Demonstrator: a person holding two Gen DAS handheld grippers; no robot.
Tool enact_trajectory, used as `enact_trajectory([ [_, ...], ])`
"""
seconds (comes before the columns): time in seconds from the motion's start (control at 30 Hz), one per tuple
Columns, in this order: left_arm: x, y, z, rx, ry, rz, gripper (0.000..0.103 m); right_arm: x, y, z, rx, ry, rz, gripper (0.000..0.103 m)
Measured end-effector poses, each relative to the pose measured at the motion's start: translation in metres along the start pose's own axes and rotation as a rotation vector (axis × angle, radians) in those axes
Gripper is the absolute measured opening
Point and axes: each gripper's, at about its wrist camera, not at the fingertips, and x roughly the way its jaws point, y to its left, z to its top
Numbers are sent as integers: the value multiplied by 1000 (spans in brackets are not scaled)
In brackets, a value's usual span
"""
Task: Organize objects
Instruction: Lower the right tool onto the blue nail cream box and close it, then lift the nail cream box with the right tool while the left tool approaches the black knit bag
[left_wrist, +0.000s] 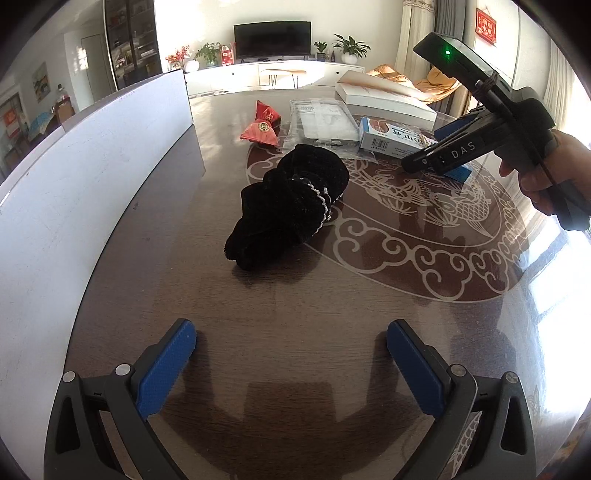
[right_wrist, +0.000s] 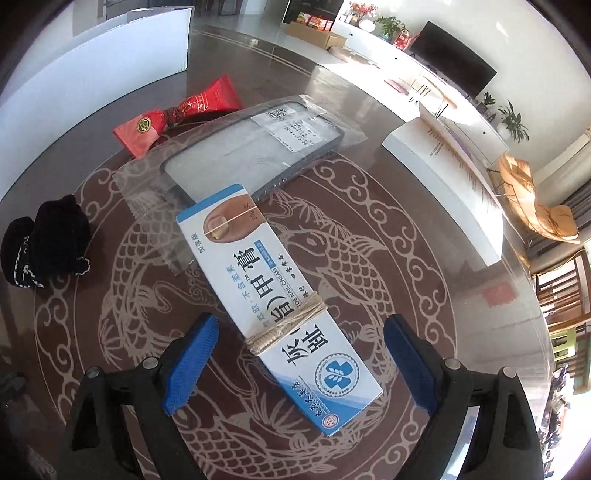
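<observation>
Glossy brown table (left_wrist: 280, 314) with fish pattern standing in sunlit living room; television (left_wrist: 272, 38) far. Left gripper (left_wrist: 291, 365) hovering spread, empty. Right gripper (right_wrist: 299, 354) hovering spread astride cream box (right_wrist: 280, 306), pads not touching.

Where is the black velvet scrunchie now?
In the left wrist view the black velvet scrunchie lies mid-table at the edge of the fish pattern, nearer than the red pouch and right of the white board.

The round dark wood surface (right_wrist: 369, 92) has a glossy top and a pale dragon-and-fish medallion at its centre. On the medallion lies a blue-and-white cream box (right_wrist: 273, 291) bound with twine, one end overlapping a clear bag holding a grey case (right_wrist: 258, 147). A red pouch (right_wrist: 173, 114) lies towards the white board at the edge, a black velvet pouch (left_wrist: 291, 203) on the medallion's rim, a white book (right_wrist: 447, 184) opposite.
</observation>
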Motion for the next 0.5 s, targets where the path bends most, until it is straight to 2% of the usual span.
enact_trajectory([
  [0.03,0,0,0,0,0,0,103,2,-5,-1,36,9,74,89],
  [0.07,0,0,0,0,-1,0,103,2,-7,-3,66,6,131,76],
  [0.1,0,0,0,0,0,0,103,1,-8,-4,89,-4,155,58],
  [0.17,0,0,0,0,-1,0,103,-4,-7,-12,126,-3,137,45],
  [0.27,0,0,0,0,-1,0,103,-17,1,-41,203,-5,111,45],
  [0.4,0,0,0,0,-1,0,103,-43,12,-100,363,-8,61,45],
  [0.5,0,0,0,0,-1,0,103,-64,34,-141,399,-49,34,45],
])
